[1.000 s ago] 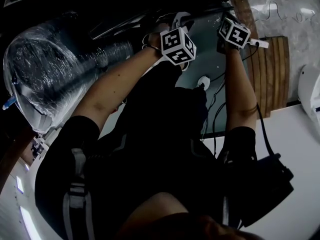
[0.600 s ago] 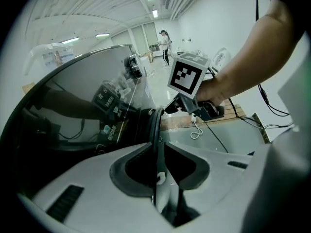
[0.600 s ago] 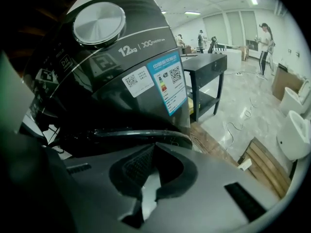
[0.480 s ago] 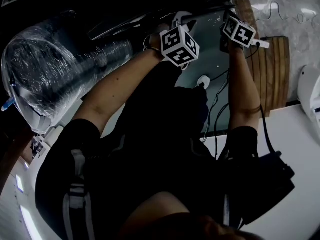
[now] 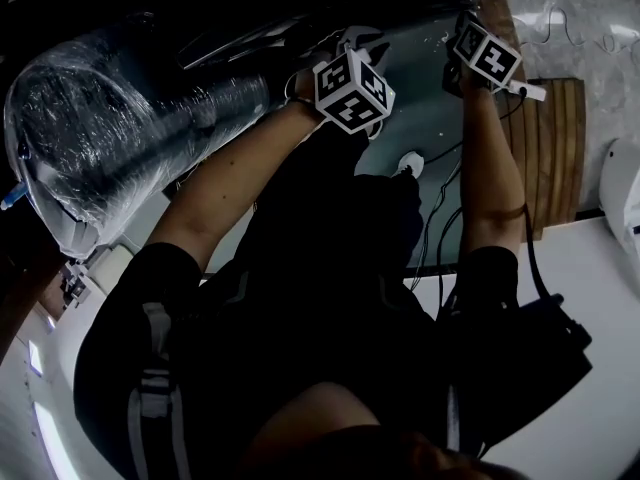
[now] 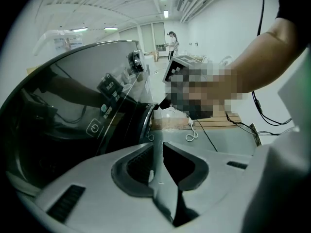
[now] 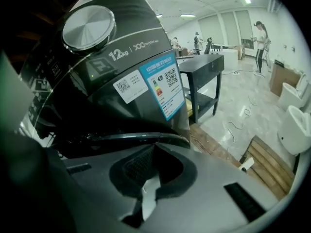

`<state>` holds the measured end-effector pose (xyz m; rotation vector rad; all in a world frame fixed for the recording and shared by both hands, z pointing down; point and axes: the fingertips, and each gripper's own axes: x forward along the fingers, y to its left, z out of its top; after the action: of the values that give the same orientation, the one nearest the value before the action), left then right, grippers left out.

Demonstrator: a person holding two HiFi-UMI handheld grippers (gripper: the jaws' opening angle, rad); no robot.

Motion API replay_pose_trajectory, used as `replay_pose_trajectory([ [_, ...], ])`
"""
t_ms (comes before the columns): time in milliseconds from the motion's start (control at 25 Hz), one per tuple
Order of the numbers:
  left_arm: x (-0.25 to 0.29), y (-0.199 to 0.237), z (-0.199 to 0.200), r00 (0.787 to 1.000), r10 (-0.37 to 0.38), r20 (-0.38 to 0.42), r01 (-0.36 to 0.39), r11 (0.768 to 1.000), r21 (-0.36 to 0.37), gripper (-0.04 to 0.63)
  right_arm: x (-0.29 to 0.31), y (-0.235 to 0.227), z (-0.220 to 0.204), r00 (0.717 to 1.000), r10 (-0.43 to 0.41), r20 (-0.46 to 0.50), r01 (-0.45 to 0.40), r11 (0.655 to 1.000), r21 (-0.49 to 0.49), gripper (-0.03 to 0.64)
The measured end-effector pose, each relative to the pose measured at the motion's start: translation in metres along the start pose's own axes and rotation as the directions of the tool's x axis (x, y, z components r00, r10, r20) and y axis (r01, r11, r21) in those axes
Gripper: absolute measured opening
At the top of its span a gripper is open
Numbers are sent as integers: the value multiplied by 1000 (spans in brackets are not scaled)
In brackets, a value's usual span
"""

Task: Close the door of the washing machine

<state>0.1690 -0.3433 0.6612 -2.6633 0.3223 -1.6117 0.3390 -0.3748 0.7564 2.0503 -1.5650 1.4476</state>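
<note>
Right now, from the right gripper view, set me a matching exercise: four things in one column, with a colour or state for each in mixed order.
Things:
1. right gripper
2. round dial
3. larger sticker
4. side table

Colours or states:
a. black, standing on the floor
b. silver
c. jaws together, nothing between them
d. blue border, stuck on the washing machine

Pairs: 1-c, 2-b, 3-d, 4-a
</note>
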Motion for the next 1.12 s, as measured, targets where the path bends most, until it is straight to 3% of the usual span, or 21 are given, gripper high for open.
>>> replay_pose_trajectory([
  [120,-8,3,-3,1000,22,5,-22,999,-31,64,2,-1,-4,1000,-11,-19,10,1000,-28,0],
  [280,-24,7,-8,998,58,22,-57,996,-70,64,-6,9,-1,998,69,8,-69,997,-33,3],
  [400,-39,6,-9,996,81,42,-76,990,-120,54,-22,13,5,996,78,33,-73,989,-126,4],
  [560,-63,-7,-3,990,103,94,-84,979,-186,35,-62,10,-2,996,68,56,-56,980,-192,4],
  [800,-98,-41,4,979,158,126,-130,970,-205,25,-142,13,-21,991,116,63,-100,973,-209,4],
  [920,-123,-55,13,970,179,167,-131,956,-262,14,-189,18,-12,984,146,104,-109,948,-300,5],
  [1120,-172,-77,32,934,255,249,-163,928,-335,9,-265,33,-5,967,216,135,-138,889,-437,5],
])
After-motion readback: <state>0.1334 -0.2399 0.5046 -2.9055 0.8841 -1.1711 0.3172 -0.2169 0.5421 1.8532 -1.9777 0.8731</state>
